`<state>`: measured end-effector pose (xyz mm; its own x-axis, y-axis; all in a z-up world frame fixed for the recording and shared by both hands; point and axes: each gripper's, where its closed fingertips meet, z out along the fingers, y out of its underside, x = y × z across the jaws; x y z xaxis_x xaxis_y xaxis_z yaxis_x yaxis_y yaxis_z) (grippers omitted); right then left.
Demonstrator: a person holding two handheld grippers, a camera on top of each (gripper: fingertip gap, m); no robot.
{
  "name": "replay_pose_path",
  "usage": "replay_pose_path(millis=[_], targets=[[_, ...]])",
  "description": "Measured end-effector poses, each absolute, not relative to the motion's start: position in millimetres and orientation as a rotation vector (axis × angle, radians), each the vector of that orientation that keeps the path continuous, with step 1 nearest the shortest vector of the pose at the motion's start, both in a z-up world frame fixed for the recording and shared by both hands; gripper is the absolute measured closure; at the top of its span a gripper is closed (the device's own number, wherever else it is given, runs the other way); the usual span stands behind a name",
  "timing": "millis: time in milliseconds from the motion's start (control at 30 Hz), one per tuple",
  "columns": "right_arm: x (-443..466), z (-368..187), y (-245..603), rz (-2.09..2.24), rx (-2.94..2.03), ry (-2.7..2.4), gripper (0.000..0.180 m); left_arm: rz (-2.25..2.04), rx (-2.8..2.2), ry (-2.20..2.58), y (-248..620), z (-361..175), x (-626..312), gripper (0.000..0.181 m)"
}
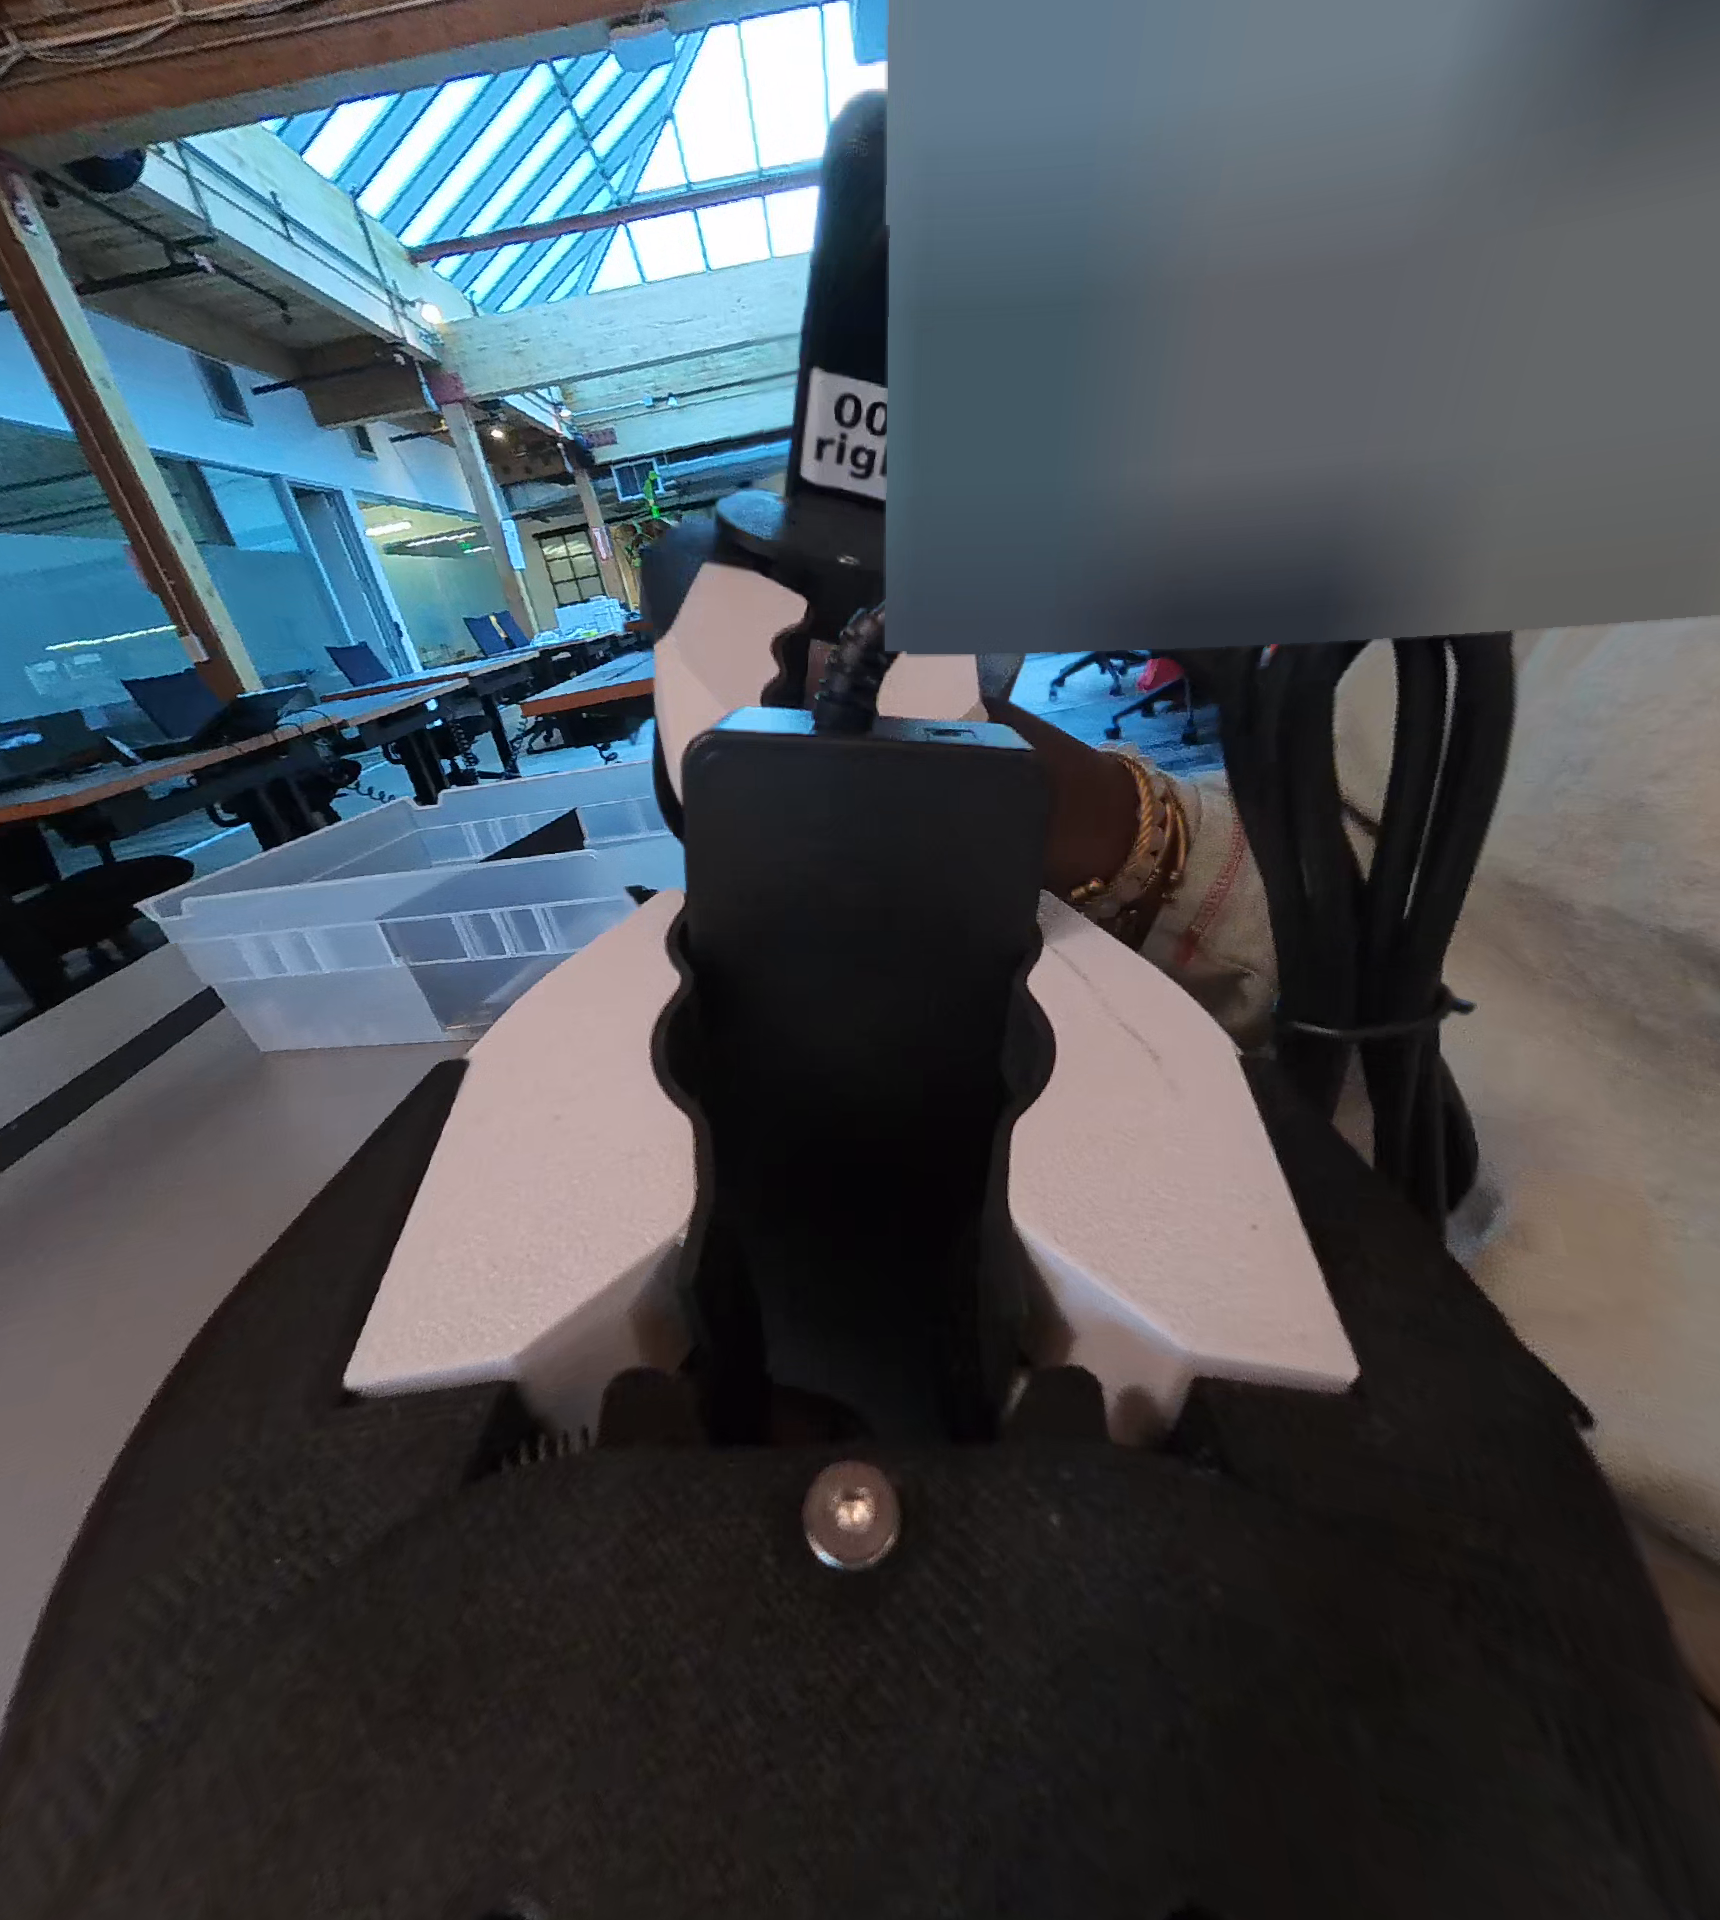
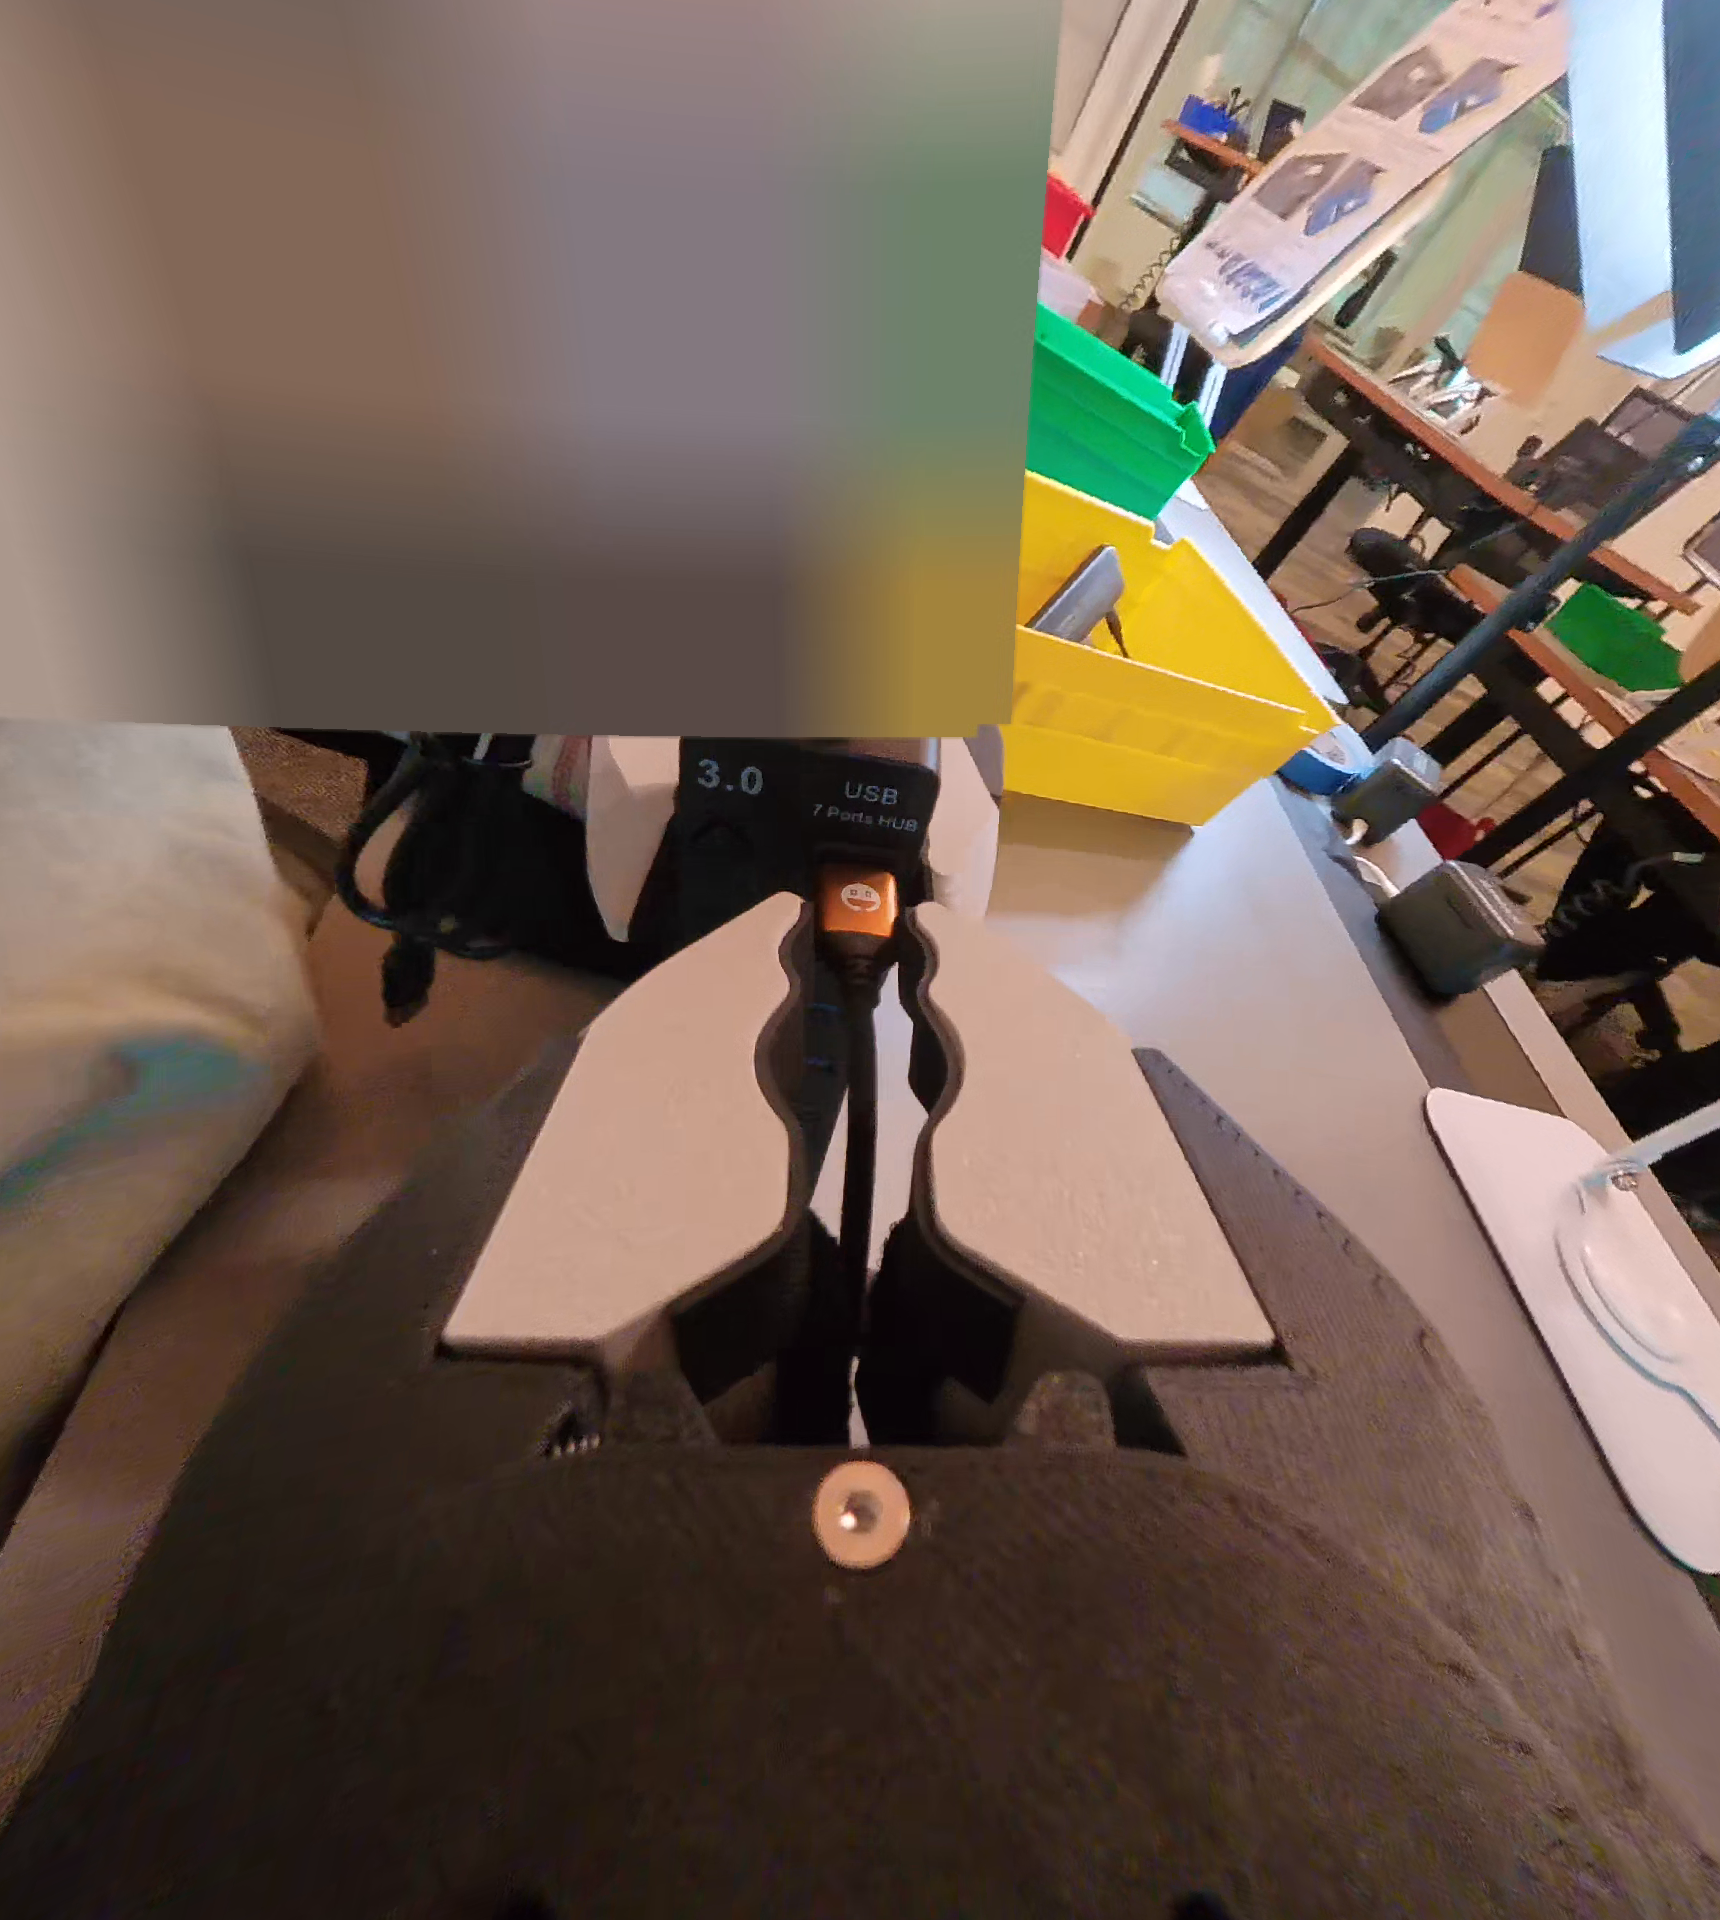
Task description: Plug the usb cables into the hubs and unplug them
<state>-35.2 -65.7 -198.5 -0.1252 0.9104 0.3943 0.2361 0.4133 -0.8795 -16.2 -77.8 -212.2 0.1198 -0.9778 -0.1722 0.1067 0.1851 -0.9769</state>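
Left gripper [image 1: 856, 935] clamped tight on the black usb hub [image 1: 861, 935], both white fingers [image 1: 565, 1174] pressed against its long sides, hub held up off the grey table [image 1: 56, 1299] and sticking out past the fingertips. Thick black cord [image 1: 851, 675] coming out of the hub's far end.

Right gripper [image 2: 856, 935] facing it from the other side, closed on the usb cable [image 2: 858, 1122] just behind the orange plug [image 2: 856, 904]. Black cable running back between the fingers [image 2: 669, 1143] toward the camera. Plug tip sitting right at the edge of the hub [image 2: 814, 810], at or in a port there; can't tell how deep it's seated. Seen from the left wrist, right gripper [image 1: 731, 665] poking up behind the hub, with a hand [image 1: 1074, 800] wearing gold bracelets [image 1: 1147, 831] just beside it.

Around the edges: clear plastic divided tray [image 1: 399, 935] on the table behind the left gripper, bundle of black cables [image 1: 1375, 883] tied together hanging off to the right. From the right wrist view, yellow bin [image 2: 1147, 686] and green bin [image 2: 1105, 416] at the far end of the table, white lamp base [image 2: 1562, 1299] near the table edge, more desks further back.
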Motion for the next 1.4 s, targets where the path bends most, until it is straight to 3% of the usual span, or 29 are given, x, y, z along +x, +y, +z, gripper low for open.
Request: replay_pose_path(millis=[267,533,800,1133,1400], targets=[[-35.8,-199.8,-62.1,0.763,-1.216,-1.423,0.163,-1.119,-1.066,1.069,-73.4,-210.4,-18.7,0.125],[-29.2,-200.6,-72.8,0.703,-1.031,-1.733,0.164,-1.091,-1.008,1.148,-85.1,-212.7,-13.4,0.125],[-29.6,-200.1,-64.9,0.687,-1.258,-1.474,0.164,-1.117,-1.049,1.085,-75.8,-211.0,-15.5,0.125],[-24.2,-201.4,-70.9,0.78,-1.093,-1.734,0.164,-1.083,-1.008,1.14,-83.9,-212.3,-10.9,0.125],[-15.5,-195.4,-60.0,0.696,-1.253,-1.541,0.164,-1.105,-1.064,1.047,-71.0,-210.0,-18.4,0.125]])
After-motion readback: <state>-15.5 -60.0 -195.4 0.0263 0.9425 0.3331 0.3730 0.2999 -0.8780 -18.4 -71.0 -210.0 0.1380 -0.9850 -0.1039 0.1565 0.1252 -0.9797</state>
